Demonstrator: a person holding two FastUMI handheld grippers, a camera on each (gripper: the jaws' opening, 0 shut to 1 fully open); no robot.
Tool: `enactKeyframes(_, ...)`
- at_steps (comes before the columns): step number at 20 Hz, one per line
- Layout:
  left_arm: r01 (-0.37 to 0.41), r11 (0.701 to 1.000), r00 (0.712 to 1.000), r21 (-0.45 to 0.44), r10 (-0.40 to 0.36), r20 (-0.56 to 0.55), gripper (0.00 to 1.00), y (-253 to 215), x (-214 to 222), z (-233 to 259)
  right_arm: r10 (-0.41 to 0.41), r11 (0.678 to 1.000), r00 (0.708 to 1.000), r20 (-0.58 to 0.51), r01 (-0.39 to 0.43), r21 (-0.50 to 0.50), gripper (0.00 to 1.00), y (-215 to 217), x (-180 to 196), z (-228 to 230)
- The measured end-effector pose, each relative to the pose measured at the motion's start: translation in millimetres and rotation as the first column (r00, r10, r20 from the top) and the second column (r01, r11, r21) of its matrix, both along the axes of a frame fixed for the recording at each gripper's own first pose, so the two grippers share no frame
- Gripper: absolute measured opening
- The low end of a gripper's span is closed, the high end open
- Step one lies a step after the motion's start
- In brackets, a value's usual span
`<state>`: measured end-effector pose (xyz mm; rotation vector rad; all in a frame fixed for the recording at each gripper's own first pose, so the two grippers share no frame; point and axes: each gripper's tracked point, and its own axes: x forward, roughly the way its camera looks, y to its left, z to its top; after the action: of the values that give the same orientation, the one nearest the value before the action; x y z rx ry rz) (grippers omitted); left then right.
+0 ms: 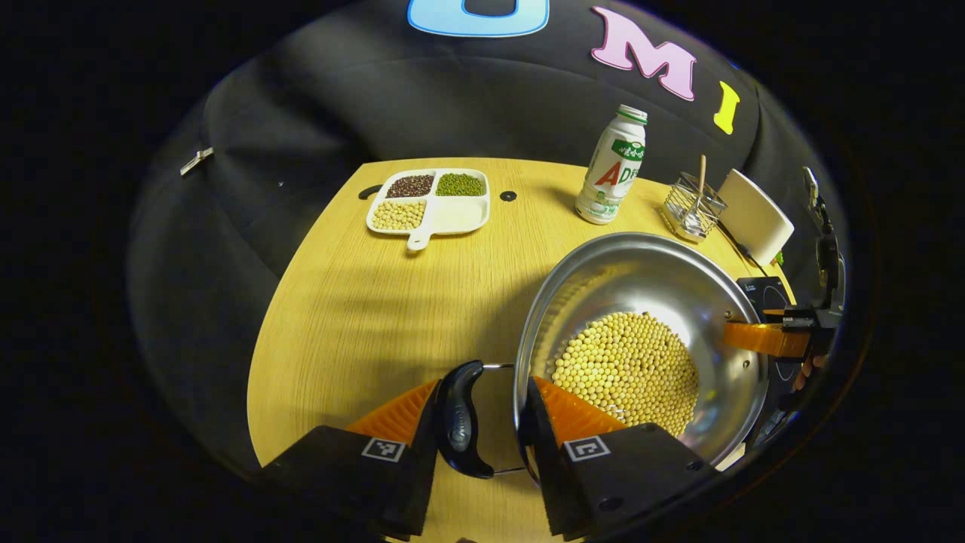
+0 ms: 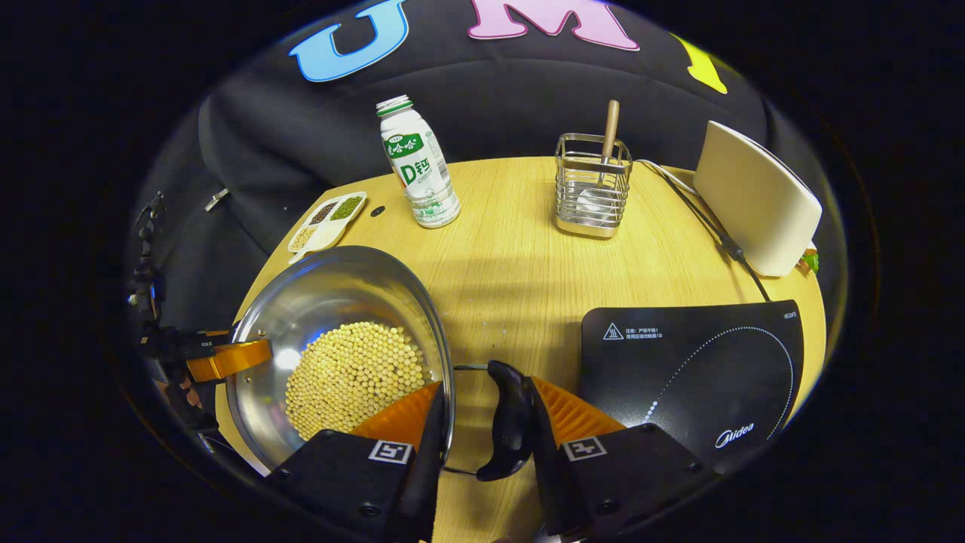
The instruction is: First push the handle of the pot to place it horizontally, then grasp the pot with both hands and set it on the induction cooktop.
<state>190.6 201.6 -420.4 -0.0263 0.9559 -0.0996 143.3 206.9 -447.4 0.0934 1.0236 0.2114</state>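
While my left gripper and right gripper each clamp a handle, the pot, just beside the cooktop, could tilt and spill beans if I lift unevenly.

Square-tagged black gripper bodies
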Motion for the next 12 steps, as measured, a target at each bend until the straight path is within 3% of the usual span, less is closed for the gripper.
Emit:
enactKeyframes(8,-0.013,1.0,1.0,-0.008,0.013,0.001,0.58,-9,-23,28,-0.023,1.0,1.0,-0.009,0.023,0.006,0.57,-8,-20,24)
enactKeyframes(9,-0.007,1.0,1.0,0.001,0.007,0.001,0.58,-10,-24,33,-0.022,1.0,1.0,-0.013,0.022,0.009,0.53,-12,-24,32)
enactKeyframes(12,0.006,1.0,1.0,0.015,-0.006,0.005,0.58,-23,-31,57,-0.043,0.999,0.999,-0.015,0.044,0.023,0.57,-26,-32,52)
